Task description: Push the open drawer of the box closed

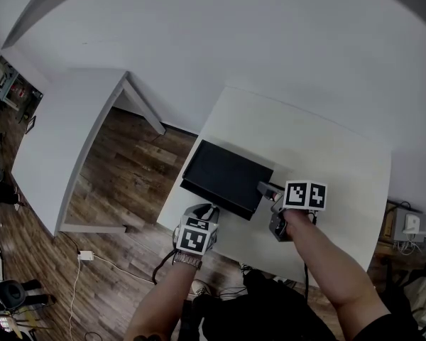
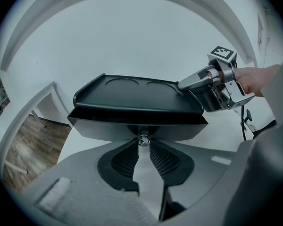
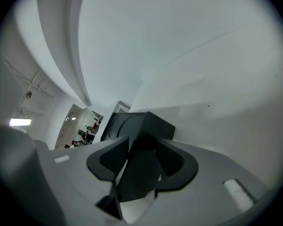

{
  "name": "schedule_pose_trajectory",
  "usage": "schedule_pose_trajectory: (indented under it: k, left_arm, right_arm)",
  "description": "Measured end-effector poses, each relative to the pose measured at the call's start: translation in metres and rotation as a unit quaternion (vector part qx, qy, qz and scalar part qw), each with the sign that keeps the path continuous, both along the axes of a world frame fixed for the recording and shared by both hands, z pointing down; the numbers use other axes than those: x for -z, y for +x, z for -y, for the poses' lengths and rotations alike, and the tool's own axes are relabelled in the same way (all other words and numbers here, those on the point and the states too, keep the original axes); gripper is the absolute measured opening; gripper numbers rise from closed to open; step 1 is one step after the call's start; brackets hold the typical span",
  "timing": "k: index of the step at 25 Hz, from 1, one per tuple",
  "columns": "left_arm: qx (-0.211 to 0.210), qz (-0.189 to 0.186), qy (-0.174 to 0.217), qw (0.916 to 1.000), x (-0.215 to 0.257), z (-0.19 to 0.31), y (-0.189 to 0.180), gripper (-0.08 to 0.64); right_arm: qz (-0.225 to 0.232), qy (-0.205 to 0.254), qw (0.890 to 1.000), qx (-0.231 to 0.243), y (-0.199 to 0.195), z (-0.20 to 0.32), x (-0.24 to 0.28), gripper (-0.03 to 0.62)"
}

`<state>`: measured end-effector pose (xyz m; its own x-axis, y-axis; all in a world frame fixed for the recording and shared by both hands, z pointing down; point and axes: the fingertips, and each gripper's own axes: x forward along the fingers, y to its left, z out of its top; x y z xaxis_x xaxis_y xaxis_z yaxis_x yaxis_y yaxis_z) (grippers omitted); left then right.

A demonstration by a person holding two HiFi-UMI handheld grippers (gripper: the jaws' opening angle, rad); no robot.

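A flat black box (image 1: 227, 176) lies on the white table (image 1: 326, 155). Its drawer front (image 2: 108, 128) faces me and carries a small metal knob (image 2: 142, 140). My left gripper (image 1: 206, 209) sits at that front, jaws nearly together, with the fingertips on either side of the knob (image 2: 143, 145). How far the drawer stands out I cannot tell. My right gripper (image 1: 265, 189) is at the box's right near corner, with one finger (image 2: 191, 83) lying on the box top. In the right gripper view the box corner (image 3: 144, 126) fills the gap between its widely spread jaws (image 3: 141, 147).
A second white table (image 1: 64, 133) stands at the left over wood floor (image 1: 128, 169), where a cable and adapter (image 1: 85, 255) lie. The table's near edge runs just under both grippers. A white wall rises behind the box. Equipment (image 1: 410, 226) sits at the far right.
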<state>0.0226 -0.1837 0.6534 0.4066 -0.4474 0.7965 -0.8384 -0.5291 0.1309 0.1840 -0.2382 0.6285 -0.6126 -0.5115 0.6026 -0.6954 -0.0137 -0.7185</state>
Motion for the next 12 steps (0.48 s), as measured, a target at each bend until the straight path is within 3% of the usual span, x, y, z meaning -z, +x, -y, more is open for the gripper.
schedule_pose_trajectory:
  k: [12]
  left_arm:
    - [0.002,-0.001,-0.004,1.0,-0.001,0.016,0.008,0.078]
  right_arm:
    - [0.002,-0.001,1.0,0.002,-0.001,0.0,-0.001,0.187]
